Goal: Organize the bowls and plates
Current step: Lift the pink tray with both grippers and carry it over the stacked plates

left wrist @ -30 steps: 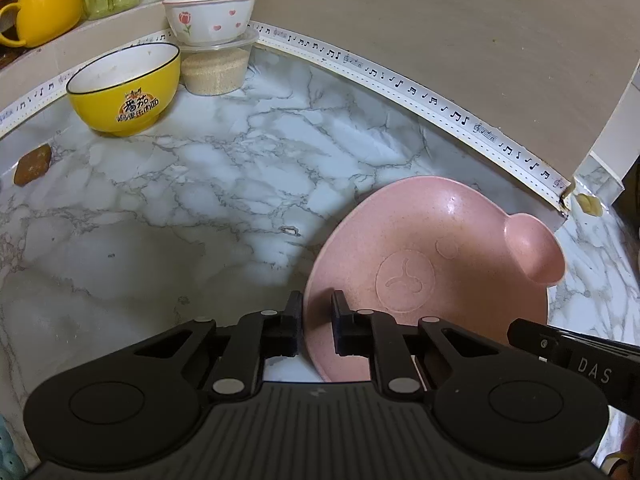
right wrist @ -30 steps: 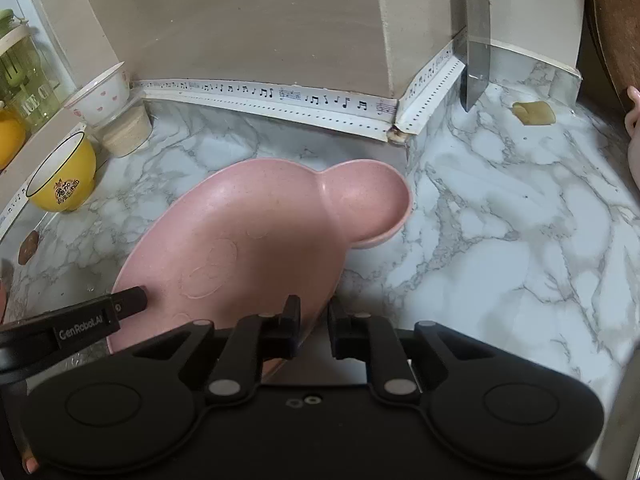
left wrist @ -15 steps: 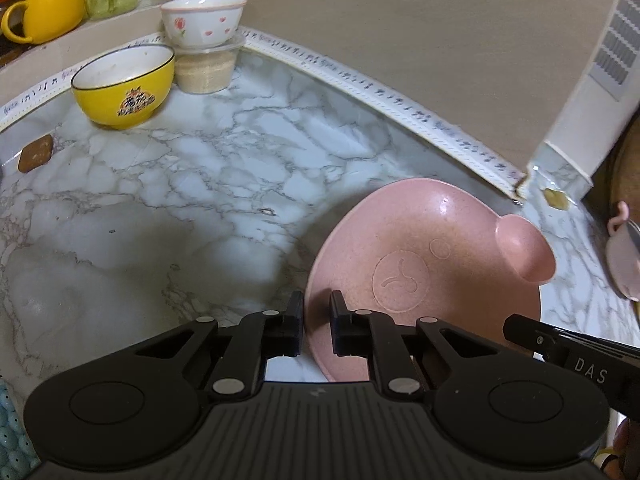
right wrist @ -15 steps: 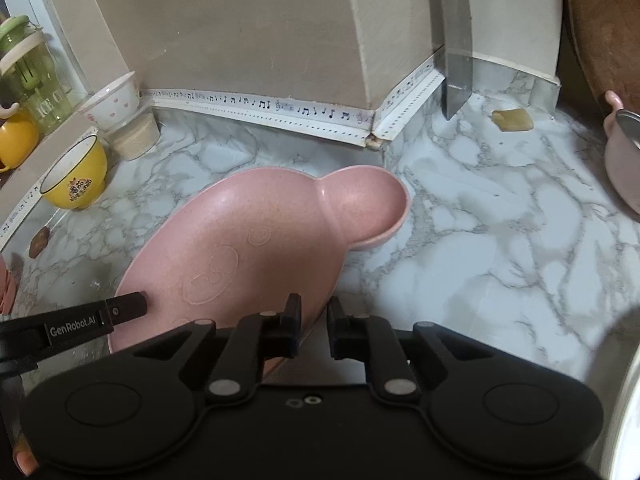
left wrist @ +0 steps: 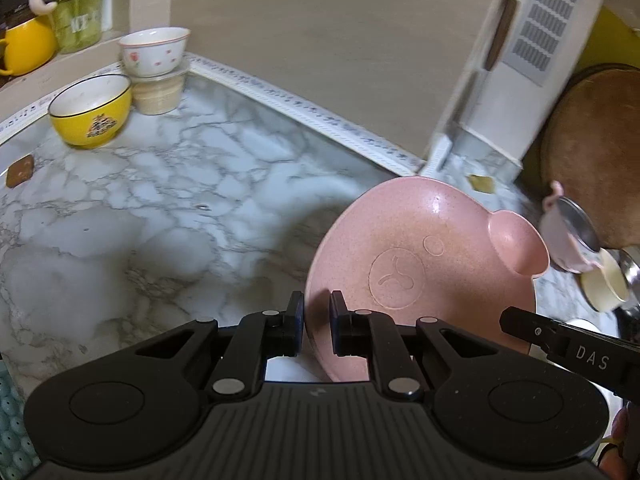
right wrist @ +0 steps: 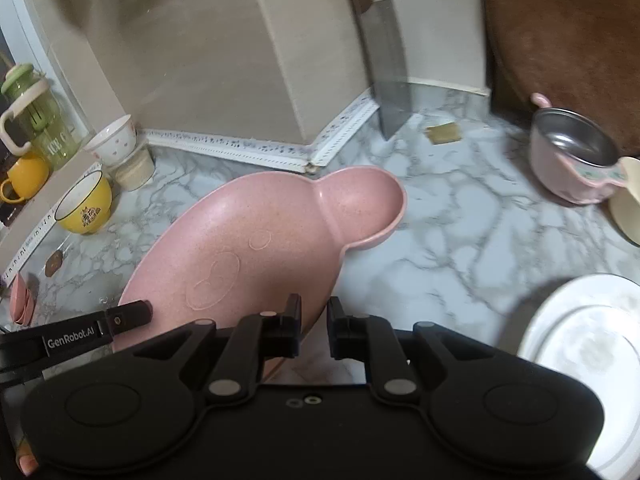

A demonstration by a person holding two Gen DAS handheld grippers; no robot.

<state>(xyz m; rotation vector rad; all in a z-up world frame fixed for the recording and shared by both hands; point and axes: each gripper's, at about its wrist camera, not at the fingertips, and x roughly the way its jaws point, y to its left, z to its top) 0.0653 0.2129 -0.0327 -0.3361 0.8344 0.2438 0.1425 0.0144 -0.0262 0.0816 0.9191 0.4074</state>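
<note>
Pink and speckled, the ear-shaped plate (left wrist: 420,264) is held tilted above the marble counter (left wrist: 160,220), pinched at its near rim from two sides. The left hand-held gripper (left wrist: 317,330) has its jaws drawn narrow on the plate's left near edge, and the right hand-held gripper (right wrist: 314,330) grips the rim on the opposite side in the same narrow pinch; each tool's black finger shows in the other's view. A small round lobe on the plate (right wrist: 360,204) points away from both grippers (a face outline is pressed into the main well).

At the back left of the counter stands a yellow bowl (left wrist: 91,110) with a dark rim, and just beside it a white flowered bowl (left wrist: 154,50) sits stacked on a clear container (left wrist: 158,94). A yellow mug (right wrist: 24,178) and a green jar (right wrist: 36,120) stand on the ledge behind them. To the right, well apart from the plate, are a pink pot (right wrist: 572,160) with a steel lining and a white plate (right wrist: 588,356) near the lower right corner. A cleaver (right wrist: 386,72) hangs against the wall, and a brown round board (right wrist: 560,40) leans behind the pot.
</note>
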